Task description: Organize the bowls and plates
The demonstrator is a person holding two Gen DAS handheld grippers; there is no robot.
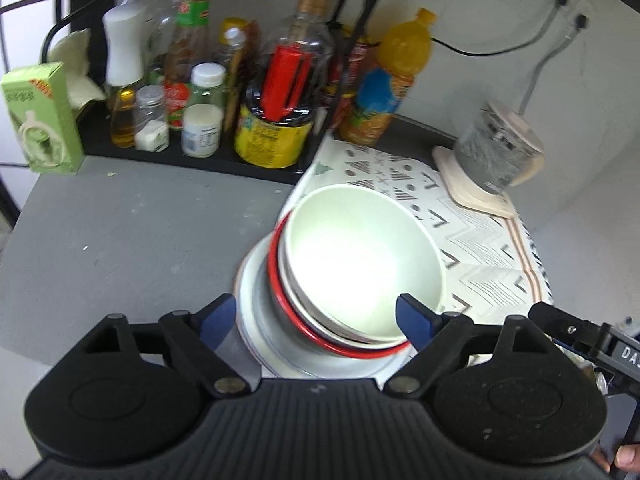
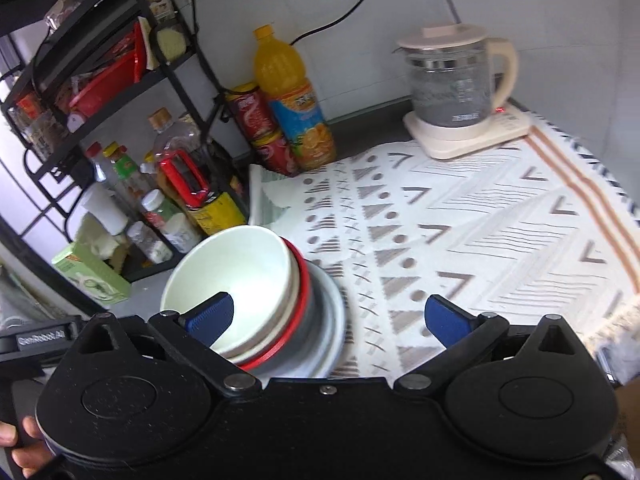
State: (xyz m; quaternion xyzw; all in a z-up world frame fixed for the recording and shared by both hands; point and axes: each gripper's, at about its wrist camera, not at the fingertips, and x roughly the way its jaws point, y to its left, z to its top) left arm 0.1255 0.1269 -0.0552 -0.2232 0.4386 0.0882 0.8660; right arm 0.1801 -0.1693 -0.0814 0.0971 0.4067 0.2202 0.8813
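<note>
A stack of dishes stands at the patterned mat's left edge: a pale green bowl (image 1: 362,256) on top, nested in a white bowl and a red-rimmed bowl (image 1: 308,328), all on a grey-white plate (image 1: 256,296). My left gripper (image 1: 318,320) is open, its blue pads either side of the stack's near rim, empty. My right gripper (image 2: 330,318) is open and empty; its left pad (image 2: 210,316) is over the green bowl (image 2: 240,272), and the plate (image 2: 332,320) lies between its fingers.
A black rack (image 1: 192,152) with bottles, jars and a yellow tin (image 1: 272,136) stands behind the stack. An orange juice bottle (image 2: 294,100) and red cans stand at the wall. A glass kettle (image 2: 456,84) sits back right on the patterned mat (image 2: 480,240). A green box (image 1: 40,116) stands left.
</note>
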